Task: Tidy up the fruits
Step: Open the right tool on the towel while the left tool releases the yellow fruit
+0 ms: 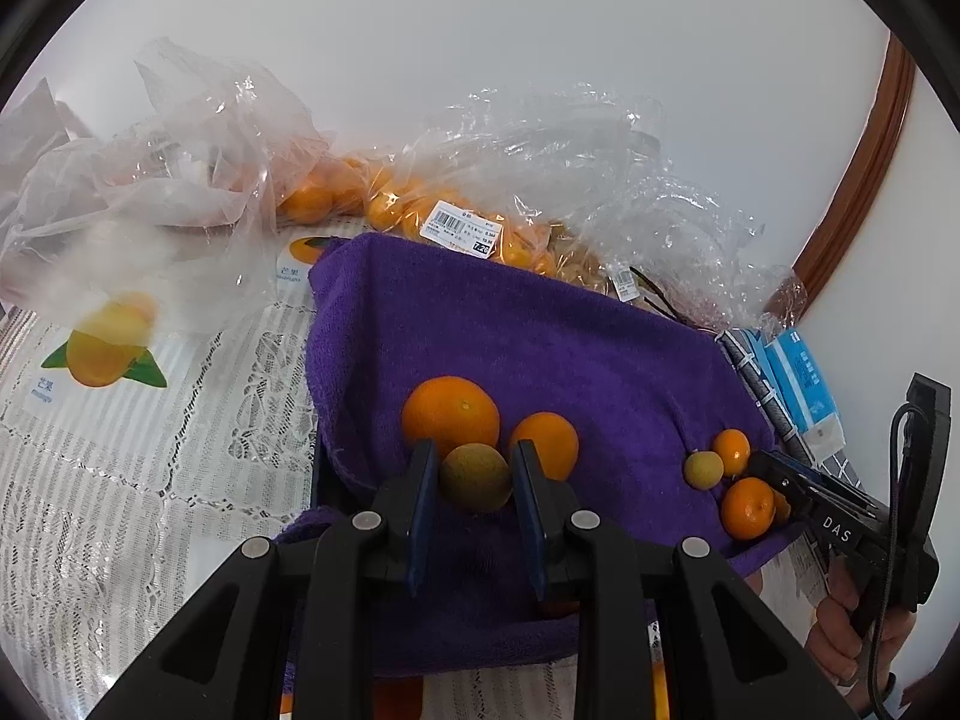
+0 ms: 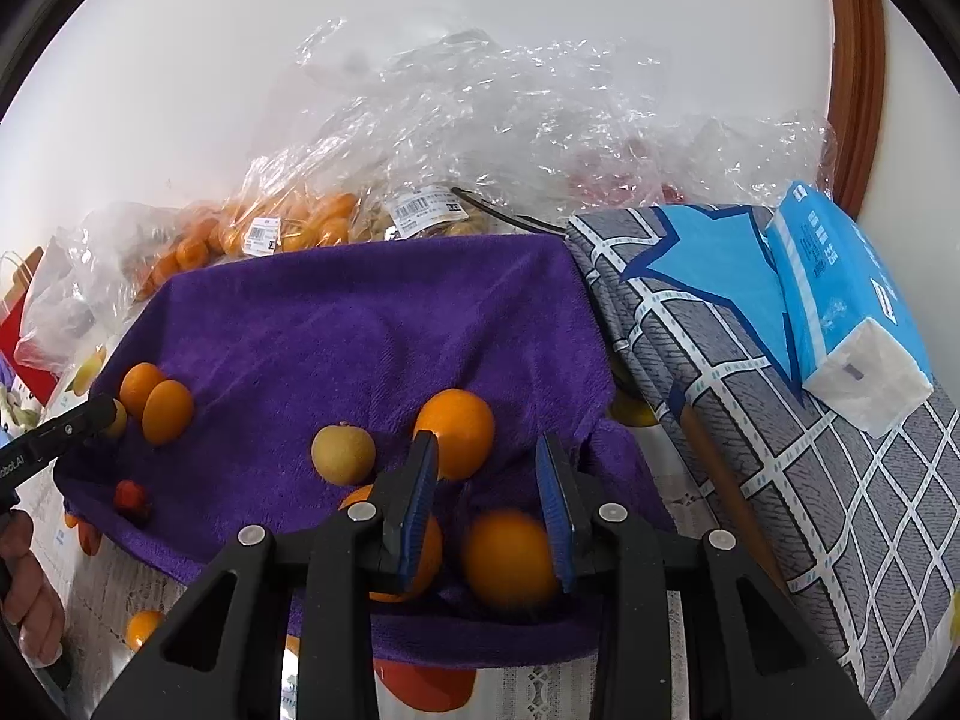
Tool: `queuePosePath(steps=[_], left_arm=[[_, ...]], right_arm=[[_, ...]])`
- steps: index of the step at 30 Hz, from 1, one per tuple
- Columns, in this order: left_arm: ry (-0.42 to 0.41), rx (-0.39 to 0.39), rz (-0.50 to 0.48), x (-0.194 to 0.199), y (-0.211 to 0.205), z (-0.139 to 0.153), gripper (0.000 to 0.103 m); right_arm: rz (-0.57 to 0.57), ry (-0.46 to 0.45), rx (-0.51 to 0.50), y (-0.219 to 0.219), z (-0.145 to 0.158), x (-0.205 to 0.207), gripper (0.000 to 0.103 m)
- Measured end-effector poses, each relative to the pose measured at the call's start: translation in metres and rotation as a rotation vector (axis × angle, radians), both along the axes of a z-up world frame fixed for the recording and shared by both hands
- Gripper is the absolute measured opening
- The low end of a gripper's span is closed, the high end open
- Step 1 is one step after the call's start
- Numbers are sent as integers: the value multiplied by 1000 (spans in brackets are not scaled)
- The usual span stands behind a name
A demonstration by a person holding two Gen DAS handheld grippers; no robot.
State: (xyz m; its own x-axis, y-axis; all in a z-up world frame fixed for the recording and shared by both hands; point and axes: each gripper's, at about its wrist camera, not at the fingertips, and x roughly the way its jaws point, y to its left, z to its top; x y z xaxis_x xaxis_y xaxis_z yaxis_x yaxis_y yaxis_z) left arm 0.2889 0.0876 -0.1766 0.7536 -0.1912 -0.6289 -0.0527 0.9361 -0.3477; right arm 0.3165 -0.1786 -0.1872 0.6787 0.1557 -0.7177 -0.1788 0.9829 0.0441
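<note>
We see loose fruit on a purple towel (image 1: 540,336): a dull green-brown fruit (image 1: 476,477) near its front edge, touching a big orange (image 1: 450,414) and a smaller orange (image 1: 549,441); toward the right edge, a small yellow-green fruit (image 1: 703,468) beside two mandarins (image 1: 733,450).

My other gripper (image 1: 774,474), over on the right, carried the white letters "DAS" on its black body. A white price sticker (image 1: 462,229) on the far bag of oranges (image 1: 384,204) showed a barcode and a dark tag reading "7.2"; its smaller print was too fine for me to read. On the left, a mango picture card (image 1: 102,369) bore the word "mango" under two Chinese characters. The blue tissue pack (image 2: 840,276) on the right had white print that I could not make out.
</note>
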Motion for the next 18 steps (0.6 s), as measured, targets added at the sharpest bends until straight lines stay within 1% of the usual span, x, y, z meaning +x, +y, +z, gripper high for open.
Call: queuePosePath(steps=[1, 3, 5, 7, 10, 11, 13, 15, 18], left_arm=[[1, 4, 0, 0, -1, 0, 24], [0, 9, -2, 0, -2, 0, 24], [-1, 10, -8, 0, -2, 0, 24], [0, 9, -14, 0, -3, 0, 24], [9, 5, -25, 1, -4, 0, 26], [14, 2, -31, 2, -4, 0, 33], [14, -3, -29, 1, -3, 0, 40], [6, -6, -20, -1, -1, 3, 40], [-6, -31, -9, -8, 6, 7, 40]], right_arm=[[-3, -6, -4, 1, 1, -1, 44], [-5, -21, -11, 2, 3, -5, 50], [-12, -41, -15, 2, 8, -11, 52], [-24, -57, -30, 4, 13, -18, 57], [-48, -62, -35, 6, 21, -35, 58], [-50, -55, -27, 9, 25, -44, 58], [-38, -52, -14, 13, 30, -59, 58], [-19, -42, 11, 21, 33, -77, 59], [26, -2, 49, 35, 30, -100, 59]])
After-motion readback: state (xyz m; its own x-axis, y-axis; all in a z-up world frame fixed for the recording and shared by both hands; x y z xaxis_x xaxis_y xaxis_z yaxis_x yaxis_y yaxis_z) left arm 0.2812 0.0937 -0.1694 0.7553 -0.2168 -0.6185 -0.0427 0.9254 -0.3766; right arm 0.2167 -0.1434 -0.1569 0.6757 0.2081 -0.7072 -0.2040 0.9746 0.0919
